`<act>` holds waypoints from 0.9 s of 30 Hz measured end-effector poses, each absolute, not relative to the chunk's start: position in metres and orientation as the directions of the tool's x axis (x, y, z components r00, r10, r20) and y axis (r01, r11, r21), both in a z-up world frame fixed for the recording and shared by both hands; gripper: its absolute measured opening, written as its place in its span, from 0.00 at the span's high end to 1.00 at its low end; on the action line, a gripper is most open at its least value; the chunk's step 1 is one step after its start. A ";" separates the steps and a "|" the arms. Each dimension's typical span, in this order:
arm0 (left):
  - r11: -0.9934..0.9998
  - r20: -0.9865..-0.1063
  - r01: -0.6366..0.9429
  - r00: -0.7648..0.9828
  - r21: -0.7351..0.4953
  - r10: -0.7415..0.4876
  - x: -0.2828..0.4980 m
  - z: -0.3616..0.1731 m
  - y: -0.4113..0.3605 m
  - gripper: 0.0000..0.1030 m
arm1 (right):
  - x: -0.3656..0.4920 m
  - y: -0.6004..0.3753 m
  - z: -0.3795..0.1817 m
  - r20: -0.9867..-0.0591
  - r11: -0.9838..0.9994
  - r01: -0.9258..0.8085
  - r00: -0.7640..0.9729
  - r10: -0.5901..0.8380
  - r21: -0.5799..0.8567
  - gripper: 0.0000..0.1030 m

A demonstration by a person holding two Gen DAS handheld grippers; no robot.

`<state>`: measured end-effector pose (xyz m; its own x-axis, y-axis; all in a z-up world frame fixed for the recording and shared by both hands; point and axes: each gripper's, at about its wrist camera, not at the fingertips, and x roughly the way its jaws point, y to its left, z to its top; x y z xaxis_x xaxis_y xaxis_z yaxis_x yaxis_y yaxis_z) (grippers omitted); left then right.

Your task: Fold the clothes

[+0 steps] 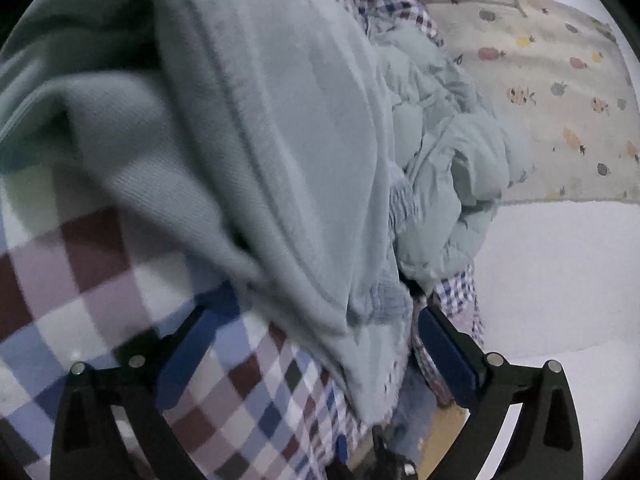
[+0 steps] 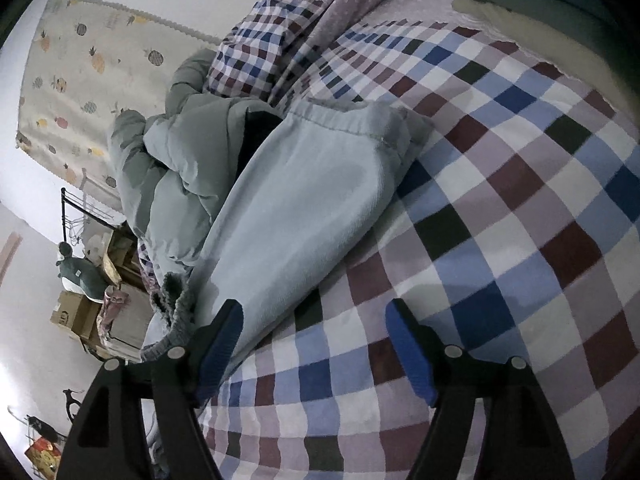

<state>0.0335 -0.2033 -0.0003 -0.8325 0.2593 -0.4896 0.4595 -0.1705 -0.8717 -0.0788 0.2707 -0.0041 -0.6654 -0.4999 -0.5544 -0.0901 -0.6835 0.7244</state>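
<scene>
Pale-blue sweatpants [image 2: 304,200] lie doubled lengthwise on the checked bedspread [image 2: 500,240] beside a puffy jacket [image 2: 172,184], and both your left gripper [image 1: 316,344] and right gripper [image 2: 316,344] stand released, holding nothing, probably so the flattened fold keeps its shape.

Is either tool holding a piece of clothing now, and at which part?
Nothing is held. The left tool is open around the light green garment; the right tool is open over the checked bedcover.
</scene>
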 end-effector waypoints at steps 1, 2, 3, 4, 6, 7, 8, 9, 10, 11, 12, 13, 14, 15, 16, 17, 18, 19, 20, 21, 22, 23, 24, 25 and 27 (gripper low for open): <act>-0.167 -0.493 0.464 -0.835 -0.870 0.244 0.031 0.000 -0.206 0.01 | -0.081 0.270 -0.004 -0.558 -0.688 -0.091 -0.665 -0.496 0.720 0.24; -0.163 -0.496 0.470 -0.837 -0.868 0.229 0.029 0.000 -0.208 0.01 | -0.083 0.269 -0.004 -0.562 -0.692 -0.092 -0.665 -0.492 0.716 0.23; -0.158 -0.497 0.472 -0.840 -0.867 0.216 0.026 -0.002 -0.213 0.01 | -0.086 0.268 -0.003 -0.566 -0.697 -0.093 -0.665 -0.488 0.711 0.23; -0.153 -0.498 0.475 -0.843 -0.867 0.203 0.023 -0.003 -0.218 0.01 | -0.089 0.267 -0.003 -0.569 -0.702 -0.095 -0.667 -0.482 0.706 0.23; -0.185 -0.498 0.470 -0.852 -0.863 0.160 0.018 0.000 -0.227 0.01 | -0.095 0.266 -0.003 -0.572 -0.710 -0.100 -0.674 -0.467 0.698 0.23; -0.215 -0.496 0.463 -0.858 -0.860 0.135 0.016 0.002 -0.231 0.01 | -0.098 0.266 -0.003 -0.573 -0.713 -0.103 -0.679 -0.459 0.694 0.23; -0.244 -0.505 0.468 -0.855 -0.849 0.120 0.013 0.002 -0.235 0.01 | -0.100 0.265 -0.003 -0.573 -0.715 -0.108 -0.685 -0.451 0.691 0.23; -0.273 -0.516 0.474 -0.850 -0.837 0.105 0.010 0.002 -0.239 0.01 | -0.103 0.265 -0.003 -0.573 -0.715 -0.115 -0.690 -0.443 0.690 0.23; -0.263 -0.519 0.480 -0.848 -0.837 0.106 0.009 0.000 -0.242 0.01 | -0.107 0.265 -0.003 -0.573 -0.715 -0.120 -0.694 -0.435 0.689 0.23; -0.248 -0.522 0.486 -0.846 -0.838 0.109 0.007 -0.003 -0.245 0.01 | -0.109 0.267 -0.004 -0.574 -0.712 -0.129 -0.697 -0.430 0.690 0.23; -0.243 -0.521 0.486 -0.846 -0.840 0.108 0.006 -0.003 -0.246 0.01 | -0.112 0.269 -0.005 -0.575 -0.708 -0.139 -0.700 -0.425 0.692 0.23; -0.238 -0.520 0.486 -0.847 -0.841 0.107 0.005 -0.003 -0.247 0.01 | -0.114 0.272 -0.005 -0.575 -0.704 -0.149 -0.702 -0.419 0.695 0.23; -0.235 -0.520 0.486 -0.847 -0.841 0.109 0.004 -0.004 -0.248 0.01 | -0.116 0.274 -0.006 -0.576 -0.699 -0.159 -0.705 -0.414 0.697 0.23; -0.233 -0.520 0.487 -0.847 -0.842 0.110 0.004 -0.004 -0.248 0.01 | -0.119 0.276 -0.007 -0.577 -0.695 -0.169 -0.707 -0.409 0.699 0.23; -0.235 -0.516 0.481 -0.849 -0.844 0.113 0.004 -0.004 -0.248 0.01 | -0.121 0.278 -0.008 -0.578 -0.690 -0.179 -0.709 -0.403 0.701 0.23; -0.247 -0.506 0.467 -0.853 -0.849 0.126 0.004 -0.004 -0.248 0.01 | -0.124 0.281 -0.009 -0.579 -0.686 -0.188 -0.712 -0.398 0.703 0.24; -0.259 -0.496 0.452 -0.857 -0.854 0.139 0.004 -0.004 -0.248 0.01 | -0.126 0.283 -0.009 -0.580 -0.681 -0.198 -0.714 -0.393 0.705 0.24; -0.262 -0.485 0.438 -0.861 -0.860 0.151 0.004 -0.004 -0.248 0.01 | -0.128 0.285 -0.010 -0.581 -0.676 -0.208 -0.716 -0.387 0.707 0.24; -0.264 -0.475 0.425 -0.865 -0.866 0.163 0.005 -0.005 -0.249 0.01 | -0.131 0.288 -0.011 -0.582 -0.671 -0.217 -0.718 -0.382 0.709 0.25; -0.252 -0.481 0.433 -0.858 -0.865 0.178 0.005 -0.007 -0.250 0.04 | -0.133 0.290 -0.012 -0.583 -0.666 -0.227 -0.720 -0.377 0.711 0.29; -0.239 -0.489 0.443 -0.851 -0.864 0.193 0.005 -0.009 -0.252 0.15 | -0.136 0.292 -0.013 -0.584 -0.660 -0.236 -0.722 -0.371 0.713 0.34; -0.226 -0.497 0.453 -0.842 -0.863 0.209 0.004 -0.011 -0.253 0.24 | -0.138 0.294 -0.014 -0.585 -0.655 -0.246 -0.724 -0.366 0.714 0.58; -0.213 -0.504 0.463 -0.834 -0.861 0.224 0.004 -0.014 -0.255 0.47 | -0.140 0.297 -0.014 -0.586 -0.650 -0.255 -0.726 -0.360 0.716 0.86; -0.185 -0.506 0.473 -0.828 -0.861 0.241 0.004 -0.019 -0.259 0.67 | -0.143 0.298 -0.015 -0.585 -0.645 -0.255 -0.724 -0.366 0.720 0.87; -0.145 -0.508 0.487 -0.820 -0.861 0.265 0.005 -0.028 -0.264 0.80 | -0.142 0.297 -0.011 -0.588 -0.668 -0.240 -0.725 -0.360 0.705 0.90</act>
